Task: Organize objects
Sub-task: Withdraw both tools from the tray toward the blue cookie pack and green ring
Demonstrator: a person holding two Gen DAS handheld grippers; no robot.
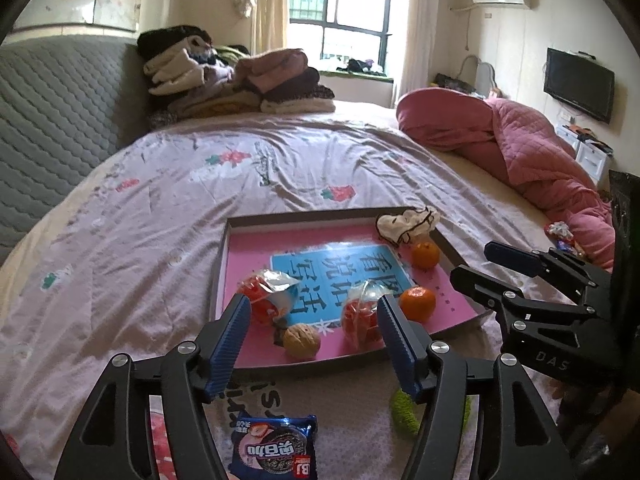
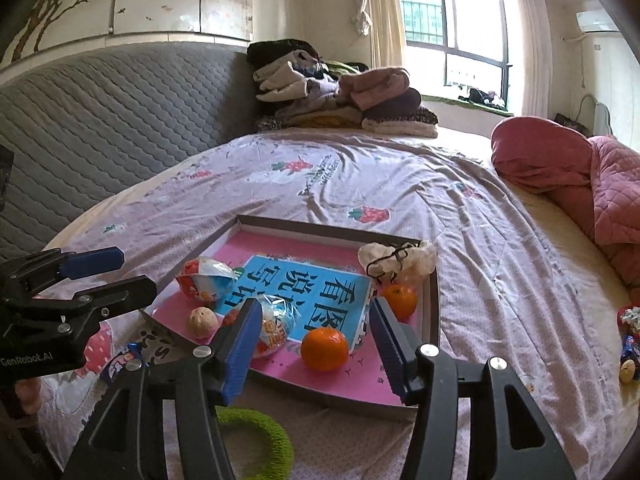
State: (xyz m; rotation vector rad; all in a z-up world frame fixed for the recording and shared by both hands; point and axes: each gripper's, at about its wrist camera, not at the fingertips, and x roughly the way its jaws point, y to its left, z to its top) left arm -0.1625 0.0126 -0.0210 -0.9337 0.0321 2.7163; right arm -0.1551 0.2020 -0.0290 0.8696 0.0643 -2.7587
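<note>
Left wrist view: your left gripper (image 1: 314,320) hangs over the near edge of the shallow cardboard tray (image 1: 448,246), its blue-padded fingers (image 1: 230,344) spread wide and holding nothing. Between them, at 12 o'clock, a walnut (image 1: 302,340) lies on the pink tray floor, with a crinkled red-and-silver snack bag (image 1: 266,294) at 11 o'clock and a clear-wrapped red snack (image 1: 360,312) at 1 o'clock, just beside the right-hand finger. Two mandarins sit further right in the tray: a near mandarin (image 1: 418,302) and a far mandarin (image 1: 425,254), and a white cloth with black trim (image 1: 408,222) drapes over the tray's far right corner. Outside the tray, at 6 o'clock on the bedsheet (image 1: 160,200), you have a blue cookie packet (image 1: 274,446), and a green knitted ring (image 1: 404,408) peeks out at 5 o'clock behind your finger. Your right gripper (image 1: 486,264) shows at 3 o'clock, beside the tray's right edge, released as well. In the right wrist view, that gripper (image 2: 314,330) frames the near mandarin (image 2: 324,349) at 12 o'clock, fingers apart and grasping nothing, with the green ring (image 2: 264,440) at 7 o'clock on the sheet. A few small wrapped sweets (image 2: 630,340) lie well apart at 3 o'clock, near the pink quilt (image 2: 600,188). Folded clothes (image 2: 340,92) are stacked at the head of the bed.
</note>
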